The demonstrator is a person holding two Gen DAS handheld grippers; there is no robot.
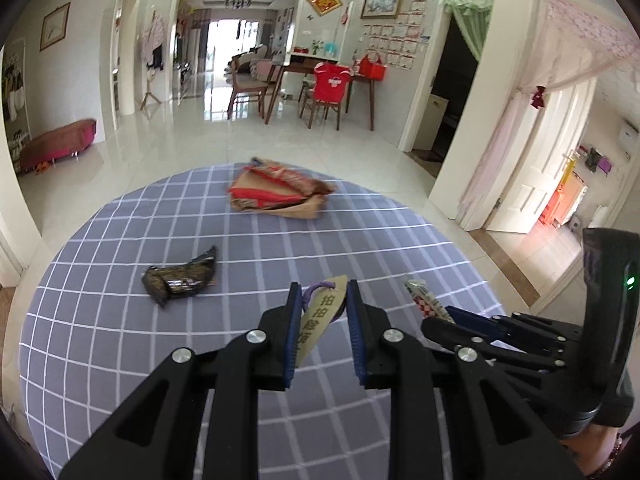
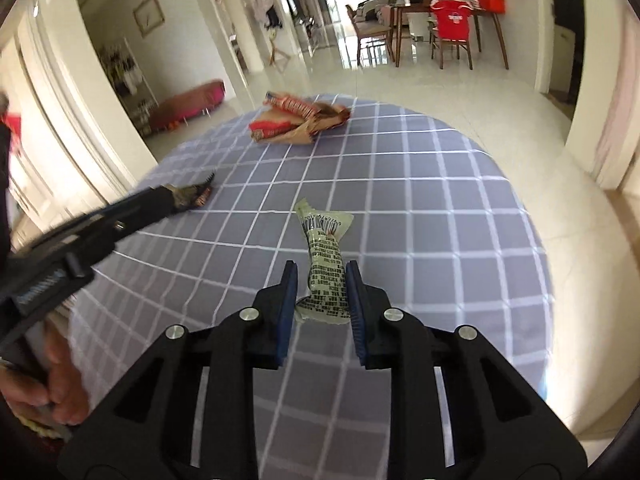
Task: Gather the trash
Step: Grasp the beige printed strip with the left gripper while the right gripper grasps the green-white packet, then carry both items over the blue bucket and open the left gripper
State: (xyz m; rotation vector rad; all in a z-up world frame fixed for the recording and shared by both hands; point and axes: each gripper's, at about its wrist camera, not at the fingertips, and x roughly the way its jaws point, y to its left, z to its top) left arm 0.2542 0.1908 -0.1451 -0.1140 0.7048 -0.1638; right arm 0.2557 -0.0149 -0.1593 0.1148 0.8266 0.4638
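Observation:
My left gripper [image 1: 323, 292] stands open around a tan paper tag with a purple string [image 1: 320, 316] on the grey checked tablecloth [image 1: 120, 240]. A dark crumpled wrapper [image 1: 180, 278] lies to its left. A pile of red and brown wrappers [image 1: 280, 194] lies at the far side. My right gripper [image 2: 322, 276] stands open around a pale green printed wrapper [image 2: 326, 264]; it also shows in the left wrist view [image 1: 452, 316]. In the right wrist view the left gripper's arm covers part of the dark wrapper [image 2: 196, 194], and the wrapper pile [image 2: 298, 120] lies beyond.
The round table's edge [image 2: 532, 208] drops to a glossy tiled floor. A dining table with chairs [image 1: 324, 88] stands far behind. A low pink bench [image 1: 60, 144] sits at the left wall. Doorways open on the right.

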